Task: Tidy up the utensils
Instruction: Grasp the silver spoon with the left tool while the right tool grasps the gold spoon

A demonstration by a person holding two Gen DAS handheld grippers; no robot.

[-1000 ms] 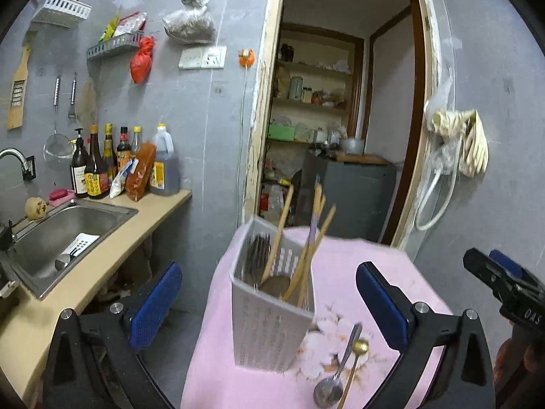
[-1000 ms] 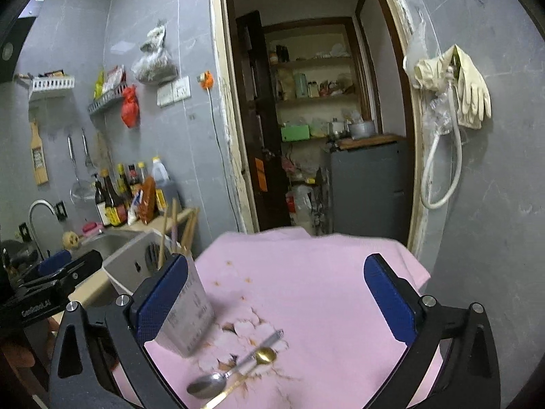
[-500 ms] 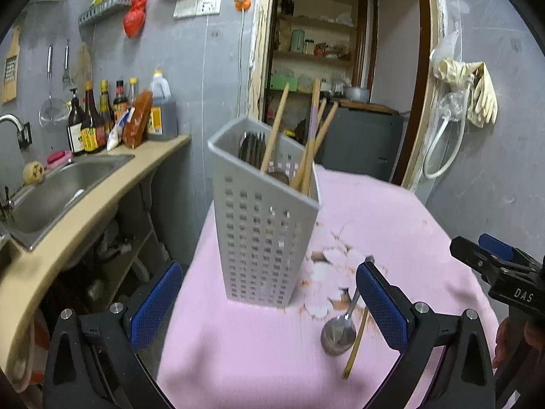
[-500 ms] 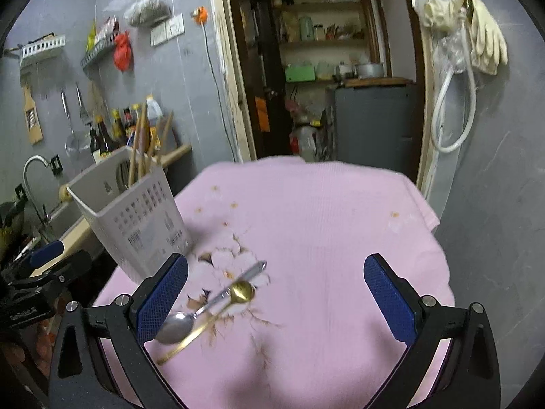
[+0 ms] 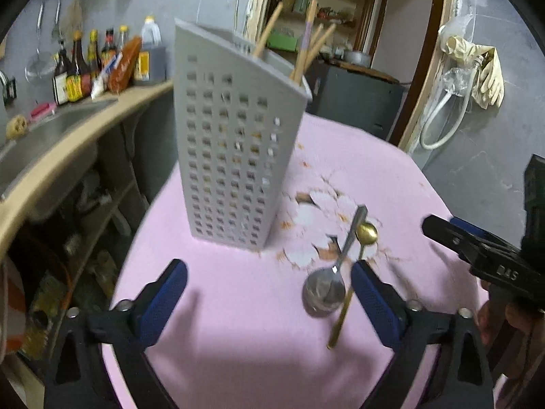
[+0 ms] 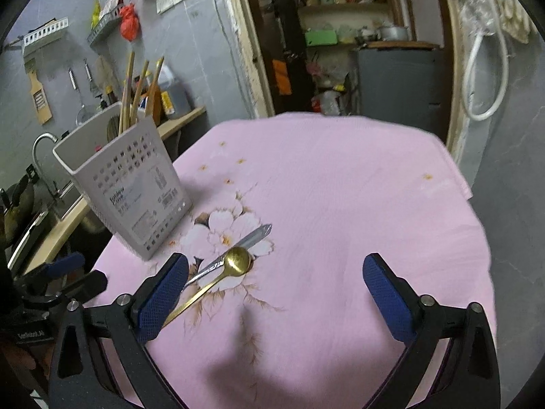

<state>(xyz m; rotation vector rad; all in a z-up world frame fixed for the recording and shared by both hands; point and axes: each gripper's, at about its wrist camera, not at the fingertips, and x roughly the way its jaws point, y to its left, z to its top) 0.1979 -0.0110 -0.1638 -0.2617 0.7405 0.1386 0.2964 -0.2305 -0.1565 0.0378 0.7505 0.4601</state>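
Left gripper (image 5: pixel 269 293) and right gripper (image 6: pixel 272 293) hovering wide open, gripping nothing. Silver spoon (image 5: pixel 328 283) and gold spoon (image 6: pixel 218 277) lying crossed at 4 o'clock of utensil caddy (image 5: pixel 235 156).

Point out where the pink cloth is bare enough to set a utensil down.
Bare pink cloth runs from the two spoons to the far and right edges, and there is a strip in front of the left gripper. It is crowded by the white holder, where the silver spoon and gold spoon cross.
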